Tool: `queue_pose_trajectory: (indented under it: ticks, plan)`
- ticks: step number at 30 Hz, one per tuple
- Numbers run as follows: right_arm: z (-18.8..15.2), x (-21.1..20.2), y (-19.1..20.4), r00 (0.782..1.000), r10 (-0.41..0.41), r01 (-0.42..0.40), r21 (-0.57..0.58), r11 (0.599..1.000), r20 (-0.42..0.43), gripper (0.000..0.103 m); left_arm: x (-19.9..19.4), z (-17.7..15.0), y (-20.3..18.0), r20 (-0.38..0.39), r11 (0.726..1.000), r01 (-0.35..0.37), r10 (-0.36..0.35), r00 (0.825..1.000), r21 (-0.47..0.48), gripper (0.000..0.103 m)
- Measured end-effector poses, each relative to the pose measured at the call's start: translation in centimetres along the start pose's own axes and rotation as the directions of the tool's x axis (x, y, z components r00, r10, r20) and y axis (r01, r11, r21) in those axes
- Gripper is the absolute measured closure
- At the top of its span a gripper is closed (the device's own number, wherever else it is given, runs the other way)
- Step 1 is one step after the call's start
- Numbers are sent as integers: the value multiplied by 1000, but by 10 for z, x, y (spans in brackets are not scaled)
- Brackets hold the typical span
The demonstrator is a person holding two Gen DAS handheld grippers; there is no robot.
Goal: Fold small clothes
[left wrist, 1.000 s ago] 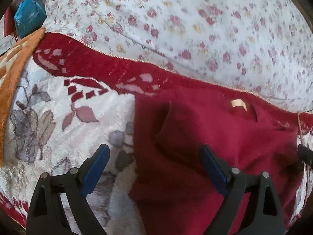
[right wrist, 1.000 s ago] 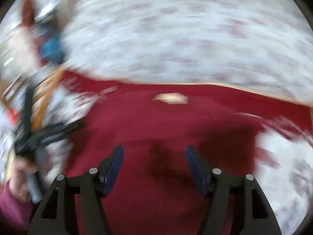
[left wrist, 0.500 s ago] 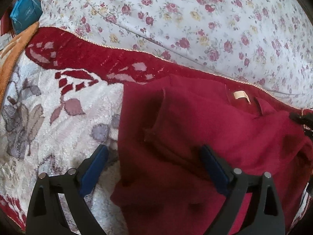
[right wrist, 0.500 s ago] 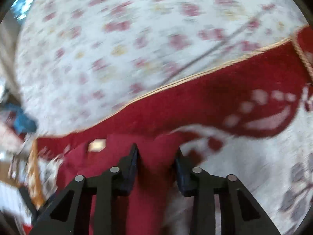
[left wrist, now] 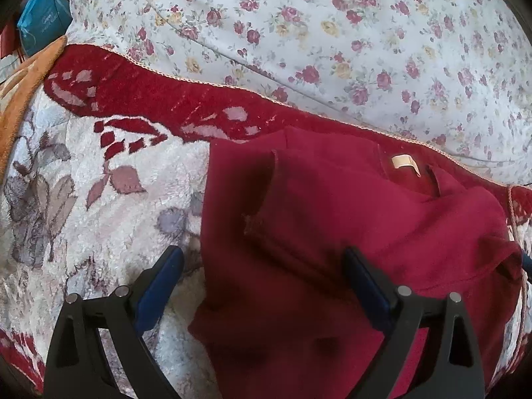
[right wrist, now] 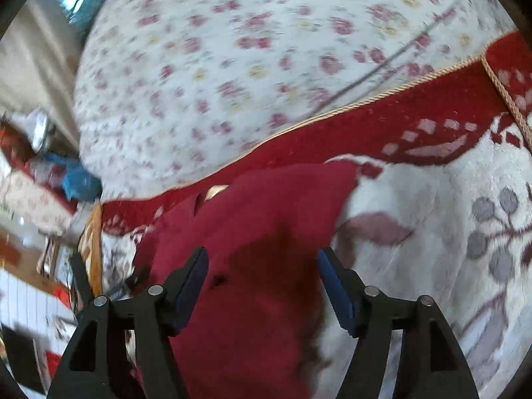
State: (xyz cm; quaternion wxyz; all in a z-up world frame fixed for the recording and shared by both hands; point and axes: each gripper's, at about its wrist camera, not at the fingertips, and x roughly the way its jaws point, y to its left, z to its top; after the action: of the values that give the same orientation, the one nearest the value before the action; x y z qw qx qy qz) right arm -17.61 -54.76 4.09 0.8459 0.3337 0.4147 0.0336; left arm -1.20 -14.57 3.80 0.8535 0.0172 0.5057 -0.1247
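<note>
A dark red small garment (left wrist: 332, 232) with a cream neck label (left wrist: 404, 163) lies on a plush white-and-red floral blanket (left wrist: 99, 199). Its left side is folded inward. My left gripper (left wrist: 262, 276) is open above the garment's left edge, holding nothing. In the right wrist view the garment (right wrist: 266, 232) lies under my right gripper (right wrist: 262, 276), which is open over its right part, with the right edge near the right finger. The view is blurred.
A white sheet with small roses (left wrist: 332, 33) lies behind the blanket. An orange blanket edge (left wrist: 20, 99) and a blue bag (left wrist: 43, 23) are at far left. Household clutter (right wrist: 30, 199) shows at the left of the right wrist view.
The right gripper was nearly shut on the garment's right edge half a second ago; now it is open and the fabric lies flat. The left gripper has barely moved.
</note>
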Motion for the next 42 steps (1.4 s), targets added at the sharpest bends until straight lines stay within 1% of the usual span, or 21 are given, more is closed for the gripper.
queue_pose_trajectory:
  ticks: [3,6,7,8,9,11,13,16,18,21,22,23,24,27,31,33,34,35,37,39,42]
  plan:
    - [-13,-9,10,999,-41,43,-96,994,17,18,-7,1,7,15,1000,6,-6,1000,-22,7]
    - [-19,6,11,984,-179,177,-191,965,7,21,-11,4,13,30,999,4,-2,1000,-49,7]
    - [-20,16,13,964,-267,262,-252,931,18,45,-12,4,14,33,998,3,-1,999,-60,7]
    - [-23,23,15,936,-351,342,-312,886,31,85,-13,4,16,36,997,4,-2,999,-73,7]
    - [-25,23,13,930,-367,356,-313,881,24,86,-14,4,18,36,997,6,-3,999,-82,7]
    - [-28,9,7,939,-344,338,-271,901,30,86,-18,2,21,37,996,17,-14,999,-93,7]
    - [-39,-4,7,916,-395,398,-314,862,76,86,-21,0,21,41,996,17,-13,999,-85,7]
    - [-51,5,-5,897,-441,420,-339,842,19,86,-18,0,18,32,998,9,-7,999,-67,7]
    - [-52,-6,-8,905,-425,410,-301,861,14,85,-18,-1,18,31,997,19,-17,999,-75,7]
    - [-47,-31,-3,926,-377,370,-236,898,18,61,-23,-1,18,52,997,22,-18,998,-75,7]
    - [-44,-41,-1,937,-348,347,-210,914,34,37,-24,-1,17,56,997,18,-14,998,-72,7]
    - [-39,-50,2,945,-321,328,-173,929,66,22,-23,0,15,59,998,13,-9,998,-68,7]
    - [-35,-52,3,946,-314,324,-155,933,85,21,-20,0,13,55,998,12,-8,998,-65,7]
    - [-10,-37,8,939,-325,336,-108,936,111,21,-12,0,6,34,998,15,-13,999,-56,7]
    - [10,14,20,943,-328,334,-165,928,62,50,-2,-2,-7,14,1000,-4,4,1000,-6,7]
    - [16,43,19,925,-378,377,-210,902,38,53,4,-4,-10,6,1000,-19,19,1000,11,7]
    - [17,58,13,901,-432,427,-221,877,28,54,5,-5,-10,3,1000,-20,20,1000,13,7]
    - [18,65,6,891,-454,448,-217,867,23,56,6,-5,-9,0,1000,-17,17,1000,12,7]
    - [19,62,-4,901,-433,432,-176,885,35,56,7,-4,-8,-5,1000,-12,12,1000,4,6]
    - [17,52,-3,898,-439,438,-160,885,28,54,7,-5,-7,-5,1000,-11,11,1000,2,6]
    - [7,26,8,927,-374,372,-165,913,21,52,7,-5,-8,-3,1000,-17,17,1000,5,6]
